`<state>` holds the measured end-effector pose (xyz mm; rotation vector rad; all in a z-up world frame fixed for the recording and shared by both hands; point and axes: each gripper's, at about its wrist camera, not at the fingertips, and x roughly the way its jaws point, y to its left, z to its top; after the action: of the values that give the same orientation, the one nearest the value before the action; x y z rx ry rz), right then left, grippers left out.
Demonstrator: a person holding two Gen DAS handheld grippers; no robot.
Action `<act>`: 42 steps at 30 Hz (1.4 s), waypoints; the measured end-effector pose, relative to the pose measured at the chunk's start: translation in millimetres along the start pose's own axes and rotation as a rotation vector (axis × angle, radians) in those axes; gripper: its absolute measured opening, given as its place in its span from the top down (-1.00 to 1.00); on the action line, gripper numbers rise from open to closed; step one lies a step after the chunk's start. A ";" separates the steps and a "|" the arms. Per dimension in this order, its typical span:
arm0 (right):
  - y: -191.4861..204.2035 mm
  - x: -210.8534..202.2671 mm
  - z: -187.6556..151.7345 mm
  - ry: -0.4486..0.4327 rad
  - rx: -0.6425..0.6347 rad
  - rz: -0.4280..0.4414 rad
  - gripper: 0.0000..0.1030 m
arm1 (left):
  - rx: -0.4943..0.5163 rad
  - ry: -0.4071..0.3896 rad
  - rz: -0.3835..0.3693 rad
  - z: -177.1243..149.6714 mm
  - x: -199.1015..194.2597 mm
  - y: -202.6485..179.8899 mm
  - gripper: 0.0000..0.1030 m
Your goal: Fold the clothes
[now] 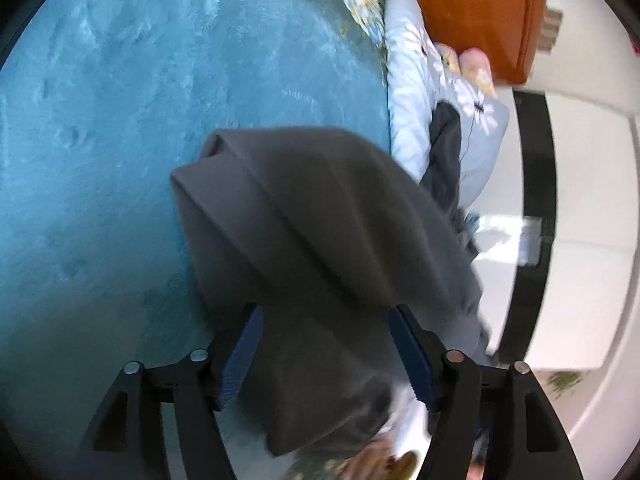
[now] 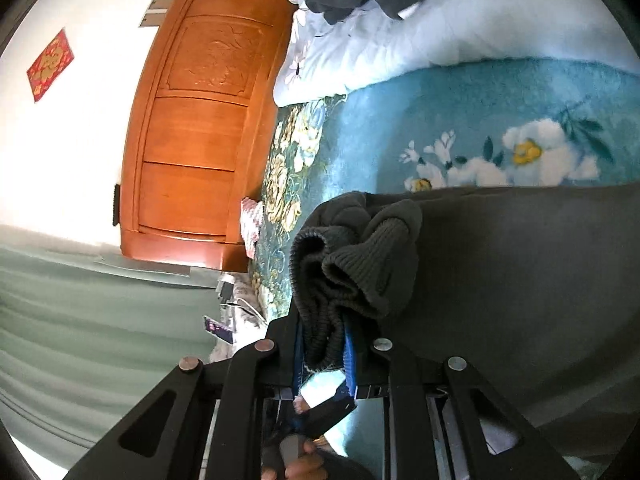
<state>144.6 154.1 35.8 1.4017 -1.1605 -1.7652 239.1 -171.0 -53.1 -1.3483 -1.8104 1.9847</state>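
I recorded the sweater [image 1: 320, 232] as plain dark grey, with ribbed knit at its cuff [image 2: 352, 272]. The blanket [image 1: 120, 120] beneath was teal blue, patterned with white flowers [image 2: 532, 152] having yellow centres. The quilt [image 2: 440, 28] was pale blue with a white daisy print. The headboard [image 2: 196, 136] was orange-brown wood with carved panels. Gripper pads [image 1: 240, 360] were dark blue on black frames.
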 end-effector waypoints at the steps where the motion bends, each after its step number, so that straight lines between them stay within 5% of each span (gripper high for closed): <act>1: -4.0 -5.8 -0.6 0.004 0.006 0.007 0.67 | -0.032 -0.002 -0.012 4.9 3.1 4.8 -0.39; 9: -4.9 -12.2 -3.8 0.059 -0.075 -0.024 0.68 | -0.187 -0.103 -0.186 51.5 -3.5 21.1 -0.39; 15: -28.7 5.7 -13.4 0.080 -0.137 -0.180 0.68 | -0.305 -0.198 -0.233 54.1 -17.8 46.5 -0.39; 25: -84.7 6.3 -18.1 0.043 -0.018 -0.258 0.68 | -0.220 -0.202 -0.029 44.0 -19.1 39.9 -0.39; 29: -86.3 -0.4 -19.3 0.032 -0.001 -0.257 0.64 | -0.222 -0.216 0.004 38.4 -30.3 42.1 -0.39; 32: -73.5 -11.9 -20.6 0.019 -0.055 -0.299 0.56 | -0.129 -0.232 0.091 35.8 -36.3 25.8 -0.39; 40: -57.2 -117.4 -44.4 -0.183 -0.144 -0.403 -0.28 | 0.239 -0.225 0.346 7.3 -27.0 -39.0 -0.39; 42: -62.6 -153.0 -55.2 -0.253 -0.133 -0.423 -0.34 | 0.363 -0.192 0.402 -7.6 -16.9 -59.5 -0.39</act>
<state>242.3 298.2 43.7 1.4500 -0.8889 -2.3257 227.4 -160.1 7.1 -1.5304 -1.2148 2.5680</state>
